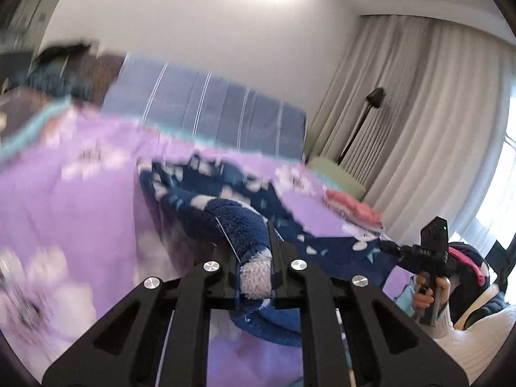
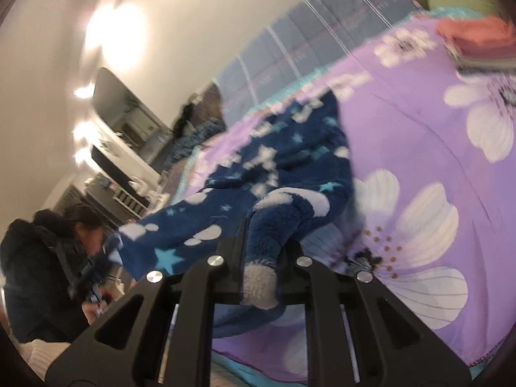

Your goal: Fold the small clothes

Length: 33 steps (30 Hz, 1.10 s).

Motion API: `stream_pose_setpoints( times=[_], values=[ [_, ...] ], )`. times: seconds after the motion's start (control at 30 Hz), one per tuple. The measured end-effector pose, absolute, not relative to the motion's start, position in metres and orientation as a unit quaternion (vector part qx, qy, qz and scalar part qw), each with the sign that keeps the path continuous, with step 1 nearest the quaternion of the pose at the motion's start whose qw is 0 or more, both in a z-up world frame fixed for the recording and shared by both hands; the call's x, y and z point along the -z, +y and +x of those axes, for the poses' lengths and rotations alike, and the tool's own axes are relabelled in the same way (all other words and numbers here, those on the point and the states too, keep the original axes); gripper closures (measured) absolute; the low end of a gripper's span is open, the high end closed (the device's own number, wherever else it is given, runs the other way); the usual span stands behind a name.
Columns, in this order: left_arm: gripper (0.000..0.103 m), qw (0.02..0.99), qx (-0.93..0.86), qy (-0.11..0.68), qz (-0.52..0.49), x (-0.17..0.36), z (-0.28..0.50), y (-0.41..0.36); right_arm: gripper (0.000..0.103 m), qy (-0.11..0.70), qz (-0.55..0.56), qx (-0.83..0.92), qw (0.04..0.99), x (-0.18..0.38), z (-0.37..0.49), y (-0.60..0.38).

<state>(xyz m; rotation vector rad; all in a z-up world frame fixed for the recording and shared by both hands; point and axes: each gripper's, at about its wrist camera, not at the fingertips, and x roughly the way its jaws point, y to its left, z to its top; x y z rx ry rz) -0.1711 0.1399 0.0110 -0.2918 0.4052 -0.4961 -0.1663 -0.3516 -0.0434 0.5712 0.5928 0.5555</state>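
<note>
STEP: fold in hand, both ends gripped | bedspread (image 2: 451, 103) landmark; fleece garment (image 2: 290, 161) lies mid-bedspread, near edge lifted | NEXT: likely carry the edge over, level | left gripper (image 1: 256, 277) clenched on white cuff, tilted slightly down | right gripper (image 2: 259, 277) likewise clamps fleece

The left gripper (image 1: 254, 258) is clamped on blue fleece, pointing slightly downward. The right gripper (image 2: 261, 258) is likewise clamped on fleece, held by a hand (image 1: 430, 293).
</note>
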Motion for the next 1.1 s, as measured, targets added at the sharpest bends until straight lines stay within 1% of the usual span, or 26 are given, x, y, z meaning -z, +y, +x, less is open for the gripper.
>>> stream_pose_setpoints(
  times=[0.1, 0.2, 0.27, 0.33, 0.57, 0.73, 0.93, 1.03, 1.1],
  values=[
    [0.091, 0.949, 0.238, 0.171, -0.117, -0.033, -0.186, 0.136, 0.091, 0.248, 0.269, -0.269, 0.891, 0.026, -0.189, -0.358],
    [0.091, 0.957, 0.226, 0.146, -0.110, -0.044, -0.202, 0.142, 0.091, 0.204, 0.291, -0.292, 0.888, 0.011, -0.211, -0.372],
    [0.091, 0.961, 0.210, 0.140, -0.111, -0.044, -0.207, 0.148, 0.090, 0.190, 0.274, -0.290, 0.897, 0.003, -0.217, -0.374],
    [0.091, 0.960, 0.199, 0.152, -0.124, -0.040, -0.198, 0.155, 0.089, 0.202, 0.251, -0.269, 0.908, 0.002, -0.211, -0.370],
    [0.090, 0.936, 0.166, 0.255, -0.177, 0.008, -0.131, 0.164, 0.089, 0.269, 0.291, -0.227, 0.889, 0.030, -0.126, -0.363],
    [0.090, 0.931, 0.158, 0.268, -0.192, 0.010, -0.085, 0.173, 0.089, 0.280, 0.285, -0.209, 0.893, 0.029, -0.058, -0.352],
    [0.090, 0.925, 0.143, 0.285, -0.205, 0.005, 0.007, 0.174, 0.089, 0.290, 0.276, -0.200, 0.894, 0.026, 0.024, -0.337],
    [0.090, 0.921, 0.130, 0.299, -0.213, 0.016, 0.049, 0.175, 0.089, 0.311, 0.273, -0.180, 0.893, 0.039, 0.079, -0.332],
    [0.088, 0.917, 0.105, 0.321, -0.214, 0.038, 0.084, 0.175, 0.086, 0.342, 0.271, -0.164, 0.885, 0.061, 0.111, -0.329]
  ],
)
